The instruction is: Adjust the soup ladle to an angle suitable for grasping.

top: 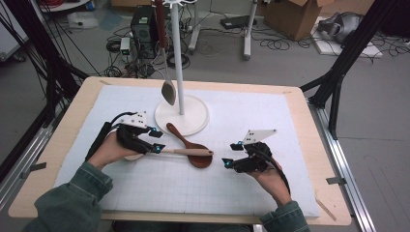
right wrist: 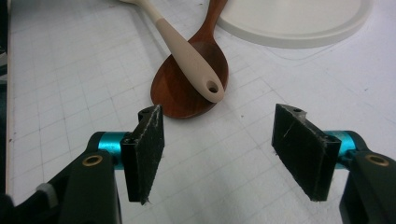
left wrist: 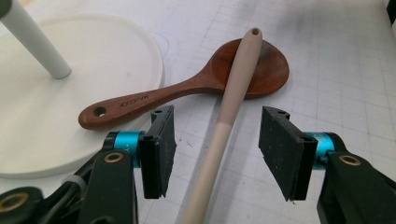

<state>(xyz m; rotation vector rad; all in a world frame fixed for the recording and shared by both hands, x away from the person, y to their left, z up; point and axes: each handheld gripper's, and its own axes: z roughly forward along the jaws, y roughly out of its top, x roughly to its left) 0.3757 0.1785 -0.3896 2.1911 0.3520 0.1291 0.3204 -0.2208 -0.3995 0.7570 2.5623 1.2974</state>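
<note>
The left tongs (left wrist: pixel 212 154) stand half open astride the beige handle (left wrist: pixel 233 88), not gripping. Ahead, it rests across the wooden spoon (left wrist: pixel 187 86). The right tongs (right wrist: pixel 217 151) gape empty nearby. Next, likely: pinch the handle.

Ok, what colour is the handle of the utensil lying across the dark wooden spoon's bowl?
Beige handle, clearest in the left gripper view.

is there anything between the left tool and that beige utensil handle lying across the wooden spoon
Nothing visible. The beige handle already runs between the left tool's open jaws, with a gap on each side. Its far end rests on the wooden spoon's bowl, beyond the jaws and not in their way.
</note>
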